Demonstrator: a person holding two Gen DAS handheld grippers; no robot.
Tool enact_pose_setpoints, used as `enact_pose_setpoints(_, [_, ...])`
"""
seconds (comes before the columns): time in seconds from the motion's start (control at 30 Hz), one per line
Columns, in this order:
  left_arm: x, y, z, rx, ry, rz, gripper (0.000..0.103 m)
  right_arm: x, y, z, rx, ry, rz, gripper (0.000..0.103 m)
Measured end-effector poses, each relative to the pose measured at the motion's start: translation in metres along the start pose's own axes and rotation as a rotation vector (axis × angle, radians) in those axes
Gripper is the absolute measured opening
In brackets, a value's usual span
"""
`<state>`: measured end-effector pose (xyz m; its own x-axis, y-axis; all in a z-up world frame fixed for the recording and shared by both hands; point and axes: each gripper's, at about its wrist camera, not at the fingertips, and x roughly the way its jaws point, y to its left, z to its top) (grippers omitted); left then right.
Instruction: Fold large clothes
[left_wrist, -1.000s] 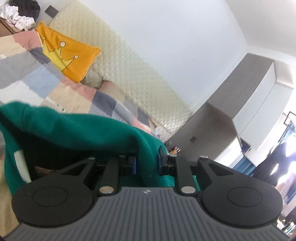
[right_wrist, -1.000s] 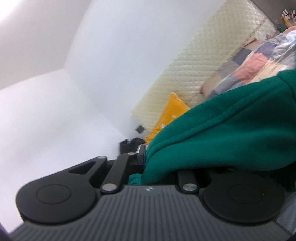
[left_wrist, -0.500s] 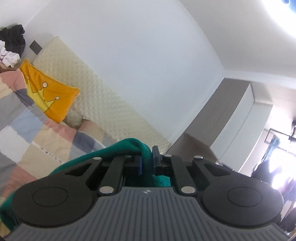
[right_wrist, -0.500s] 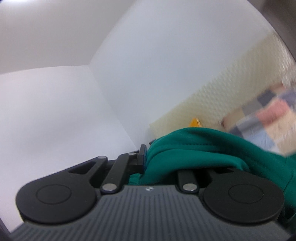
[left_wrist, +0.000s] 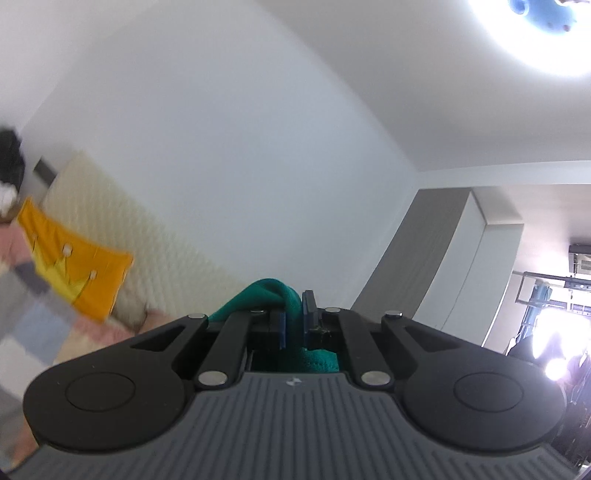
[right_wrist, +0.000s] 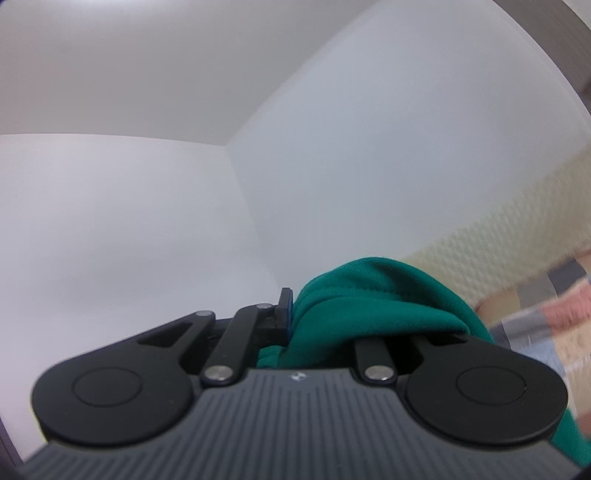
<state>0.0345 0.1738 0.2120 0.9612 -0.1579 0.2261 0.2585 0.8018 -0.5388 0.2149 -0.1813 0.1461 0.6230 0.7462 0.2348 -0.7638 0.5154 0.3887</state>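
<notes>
**Both grippers clamped on the green garment, raised toward the wall**

**Left gripper.** The left gripper (left_wrist: 293, 319) has its two blue-faced pads drawn close together, with a fold of the green garment (left_wrist: 266, 297) pinched between them. A small hump of the cloth rises above the fingertips, and more of it fills the slot behind the pads. The camera points up at the white wall (left_wrist: 229, 155).

**Right gripper.** The right gripper (right_wrist: 295, 314) is gripping the same green garment (right_wrist: 369, 306). Only its left finger (right_wrist: 284, 308) is visible; the cloth bunches against that finger and drapes over the other side, hiding the second finger. The fabric hangs down past the gripper body at the lower right edge of the view.

**Landmark: quilted headboard.** All positions below are given relative to the cream quilted headboard (left_wrist: 122, 229).
- The orange cushion with a crown print (left_wrist: 74, 264) leans against the headboard's near face.
- The patchwork bedcover (left_wrist: 33, 317) lies at the foot of the headboard, blurred.
- The grey wardrobe (left_wrist: 424, 266) stands past the headboard's far end.
- The ceiling light (left_wrist: 543, 33) is high above the wardrobe end of the headboard.
- In the right wrist view, the green garment sits in front of the headboard (right_wrist: 498, 251), with the bedcover (right_wrist: 546, 314) below it.
</notes>
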Motion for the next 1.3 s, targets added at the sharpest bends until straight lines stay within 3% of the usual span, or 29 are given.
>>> enact_pose_setpoints(0.13, [0.002,-0.042,0.050,0.085,-0.065,-0.006,0.009,0.009,0.025,0.043,-0.054,-0.041,0.033,0.015])
enact_pose_setpoints(0.3, [0.015,-0.084,0.092,0.221,-0.145,0.048,0.009,0.042,0.042,0.082,-0.156,-0.079,0.015,0.015])
enact_pose_setpoints(0.4, [0.044,-0.079,0.100,0.255,-0.125,0.099,0.009,0.071,0.027,0.086,-0.143,-0.054,-0.016,0.015])
enact_pose_setpoints(0.5, [0.075,-0.051,0.090,0.254,-0.079,0.153,0.009,0.106,-0.012,0.069,-0.082,0.001,-0.045,0.015])
enact_pose_setpoints(0.7, [0.147,0.048,0.039,0.194,0.025,0.244,0.009,0.184,-0.115,-0.001,-0.016,0.139,-0.110,0.015])
enact_pose_setpoints(0.9, [0.262,0.169,-0.027,0.153,0.145,0.330,0.009,0.280,-0.233,-0.063,0.063,0.247,-0.210,0.015])
enact_pose_setpoints(0.97, [0.314,0.215,-0.064,0.151,0.187,0.359,0.009,0.322,-0.282,-0.091,0.080,0.287,-0.251,0.015])
enact_pose_setpoints(1.13, [0.432,0.373,-0.157,0.092,0.331,0.432,0.009,0.394,-0.403,-0.176,0.120,0.416,-0.334,0.015])
enact_pose_setpoints(1.3, [0.506,0.498,-0.259,0.041,0.487,0.506,0.009,0.414,-0.448,-0.267,0.156,0.542,-0.409,0.015])
